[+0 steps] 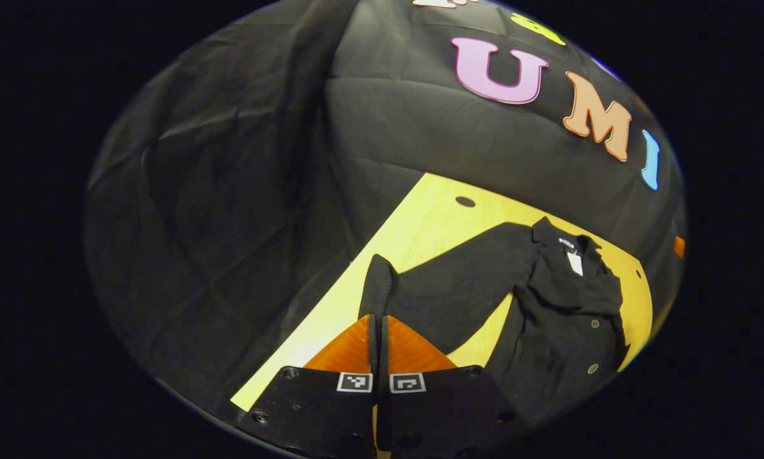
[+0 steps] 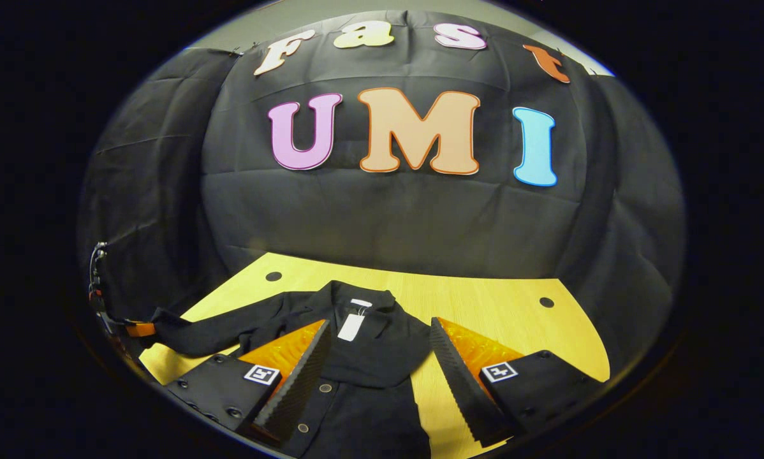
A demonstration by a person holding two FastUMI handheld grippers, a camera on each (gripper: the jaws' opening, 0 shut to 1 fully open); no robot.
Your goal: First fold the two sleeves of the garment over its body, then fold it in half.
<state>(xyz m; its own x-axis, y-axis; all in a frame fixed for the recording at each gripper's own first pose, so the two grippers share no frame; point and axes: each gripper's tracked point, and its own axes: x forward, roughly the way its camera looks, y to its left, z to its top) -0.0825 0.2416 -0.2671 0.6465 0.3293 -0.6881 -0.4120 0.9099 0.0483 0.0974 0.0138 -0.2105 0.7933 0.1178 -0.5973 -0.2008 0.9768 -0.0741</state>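
Observation:
A black buttoned garment [image 1: 567, 319] lies on the yellow table [image 1: 420, 223] with a white tag [image 1: 574, 262] at its collar. One long sleeve [image 1: 458, 280] stretches out from the shoulder toward me. My left gripper [image 1: 378, 317] is shut on that sleeve's cuff, which sticks up past the fingertips. In the right gripper view the garment [image 2: 369, 363] lies collar away from me, and my right gripper [image 2: 379, 322] hangs open over its chest, one finger on each side of the tag [image 2: 350, 326]. Far left there, the left gripper [image 2: 117, 326] holds the sleeve [image 2: 191, 338] end.
The table [image 2: 516, 319] has round holes near its far corners [image 2: 273, 276] [image 2: 546, 302]. Black cloth walls close in behind and on both sides. Bare tabletop lies right of the garment in the right gripper view. The table's left edge runs close to the held cuff.

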